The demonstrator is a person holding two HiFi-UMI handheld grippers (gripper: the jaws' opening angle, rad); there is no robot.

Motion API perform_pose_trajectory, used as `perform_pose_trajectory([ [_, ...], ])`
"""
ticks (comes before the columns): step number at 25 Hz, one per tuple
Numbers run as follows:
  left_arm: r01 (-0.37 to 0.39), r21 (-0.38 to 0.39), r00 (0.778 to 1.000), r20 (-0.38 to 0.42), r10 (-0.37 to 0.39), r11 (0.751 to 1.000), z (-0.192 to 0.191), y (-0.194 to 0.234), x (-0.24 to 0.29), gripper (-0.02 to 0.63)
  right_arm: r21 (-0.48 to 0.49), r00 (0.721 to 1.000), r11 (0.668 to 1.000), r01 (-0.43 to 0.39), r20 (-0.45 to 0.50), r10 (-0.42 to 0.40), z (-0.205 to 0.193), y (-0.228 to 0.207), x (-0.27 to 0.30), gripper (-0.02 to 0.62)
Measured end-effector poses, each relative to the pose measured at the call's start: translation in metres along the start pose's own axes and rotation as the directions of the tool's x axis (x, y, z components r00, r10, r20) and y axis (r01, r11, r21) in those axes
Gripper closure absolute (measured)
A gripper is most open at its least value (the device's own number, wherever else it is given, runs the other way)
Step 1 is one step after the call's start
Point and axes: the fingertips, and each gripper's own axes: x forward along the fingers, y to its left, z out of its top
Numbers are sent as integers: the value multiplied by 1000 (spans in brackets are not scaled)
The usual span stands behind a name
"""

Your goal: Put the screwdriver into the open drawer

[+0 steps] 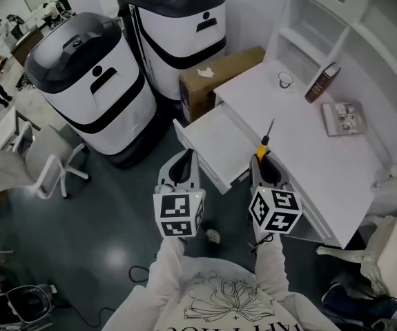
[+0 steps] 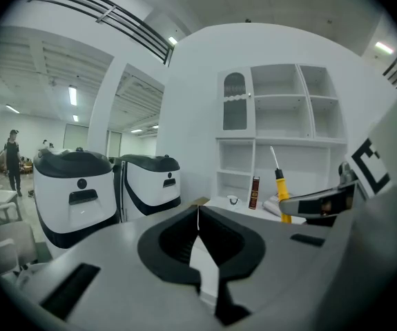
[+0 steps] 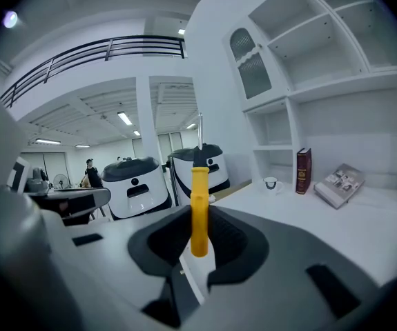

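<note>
The screwdriver (image 1: 263, 142) has a yellow handle and a thin metal shaft. My right gripper (image 1: 260, 158) is shut on its handle, and the shaft points ahead over the white desk (image 1: 336, 178). In the right gripper view the screwdriver (image 3: 199, 209) stands upright between the jaws of the right gripper (image 3: 198, 236). The open drawer (image 1: 215, 147) juts from the desk's left side, just ahead of both grippers and between them. My left gripper (image 1: 186, 157) hovers at the drawer's near left corner, jaws together and empty. In the left gripper view the left gripper (image 2: 198, 216) is shut, with the screwdriver (image 2: 281, 193) off to its right.
Two large white-and-black machines (image 1: 91, 81) (image 1: 177, 26) stand left of the desk, with a cardboard box (image 1: 219, 78) between them and it. On the desk lie a brown book (image 1: 321, 83), a magazine (image 1: 343, 117) and a cup (image 1: 285, 80). A white chair (image 1: 39, 161) stands at left.
</note>
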Motion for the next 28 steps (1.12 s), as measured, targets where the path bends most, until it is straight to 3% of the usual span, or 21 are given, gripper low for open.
perform_pose_trajectory([
  [13, -13, -6, 999, -44, 13, 1000, 1, 32, 74, 600, 22, 999, 1000, -14, -52, 15, 8, -15, 81, 526],
  [28, 57, -19, 990, -128, -59, 998, -1, 72, 198, 600, 40, 989, 999, 13, -146, -7, 13, -36, 195, 528],
])
